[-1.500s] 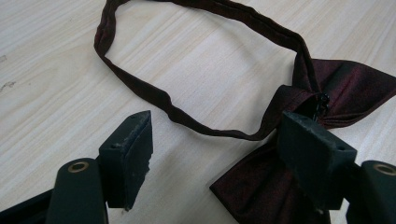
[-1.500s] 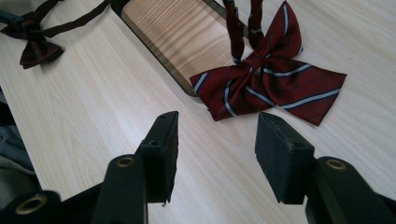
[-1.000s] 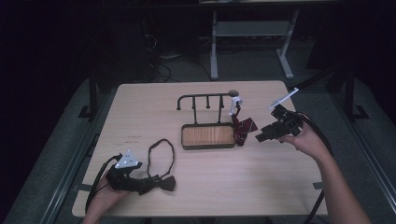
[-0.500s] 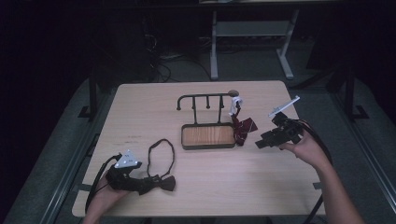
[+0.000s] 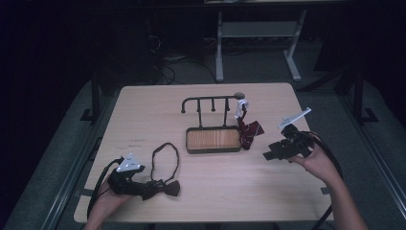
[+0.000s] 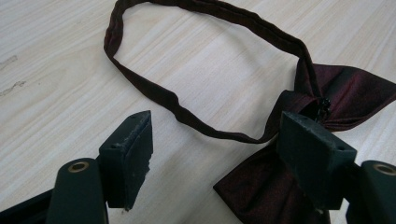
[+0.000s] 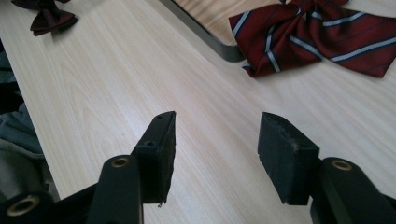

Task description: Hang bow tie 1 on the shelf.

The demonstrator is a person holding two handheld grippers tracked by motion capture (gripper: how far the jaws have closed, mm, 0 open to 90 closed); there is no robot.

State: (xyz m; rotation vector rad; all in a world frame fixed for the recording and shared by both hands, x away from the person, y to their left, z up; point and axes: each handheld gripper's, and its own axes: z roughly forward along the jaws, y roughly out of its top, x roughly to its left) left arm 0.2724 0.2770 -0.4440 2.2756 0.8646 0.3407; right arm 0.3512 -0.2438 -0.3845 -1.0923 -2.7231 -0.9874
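Where the left gripper [image 6: 212, 154] sits low in its own view, jaws stand wide apart, nothing clamped; the right-hand jaw overlaps the knot of the dark bow tie [image 6: 336, 93], contact w/ cloth can't be confirmed.

- Dark bow tie: deep maroon, satin-like sheen, neck strap [image 6: 187, 100] laid in an open loop on the table [image 6: 56, 56]. In the high view it lies at lower left [image 5: 165, 188], just beside the left gripper [image 5: 143, 188]. Lower wing cut off by frame bottom in the left gripper view.
- Right gripper [image 7: 215, 144]: jaws wide, empty, black pads w/ rough worn faces, over bare tabletop. High view: right of centre [image 5: 270, 154], held in a hand [image 5: 318, 160].
- Striped bow tie [image 7: 317, 37]: red w/ pale and dark stripes, crumpled, upper right of the right gripper view, top edge cut off; touches the tray corner.
- Tray [image 5: 213, 140]: dark rim, wood-grain floor, centre of the high view.
- Rack [image 5: 210, 101]: dark bar w/ pegs, behind the tray. Small white item [image 5: 242, 105] at its right end, too small to identify.
- Table: pale wood-grain laminate.
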